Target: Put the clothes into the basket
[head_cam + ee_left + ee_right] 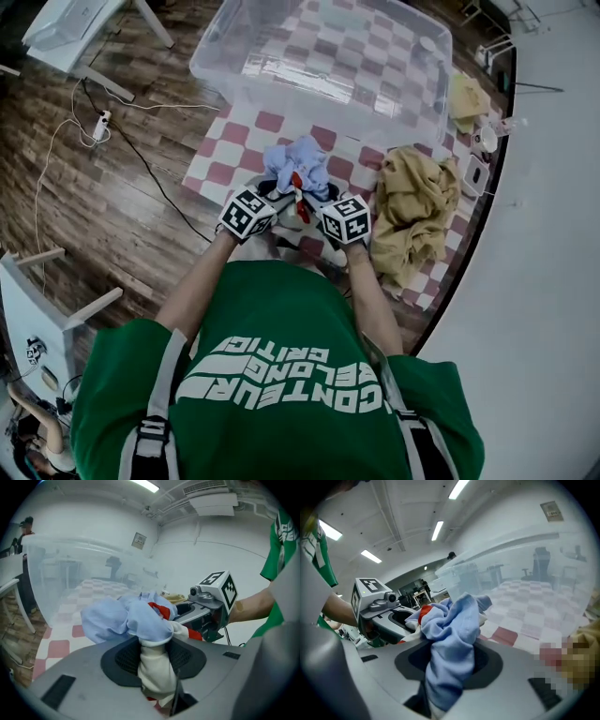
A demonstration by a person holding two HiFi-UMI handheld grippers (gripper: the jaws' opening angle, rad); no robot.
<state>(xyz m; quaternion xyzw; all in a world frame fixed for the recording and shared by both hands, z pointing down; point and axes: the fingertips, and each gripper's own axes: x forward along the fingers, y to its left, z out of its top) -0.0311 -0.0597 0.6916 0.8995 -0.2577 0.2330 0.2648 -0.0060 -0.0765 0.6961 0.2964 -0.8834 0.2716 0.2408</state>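
Observation:
A bundled light-blue, white and red garment (298, 164) hangs lifted between both grippers, just in front of the clear plastic basket (217, 67). My left gripper (277, 190) is shut on a white fold of the garment (152, 663), with blue cloth bunched above its jaws. On the other side, my right gripper (315, 195) is shut on a blue fold (447, 667). The two grippers sit side by side, almost touching; the right gripper (206, 606) shows in the left gripper view and the left gripper (379, 611) in the right one. The basket wall (70, 573) rises close ahead.
A tan garment (412, 211) lies crumpled on the red-and-white checkered mat (225, 159) to the right. A yellow cloth (466, 98) lies beside the basket's right end. A cable and power strip (101, 127) run over the wood floor at left, near white table legs (103, 82).

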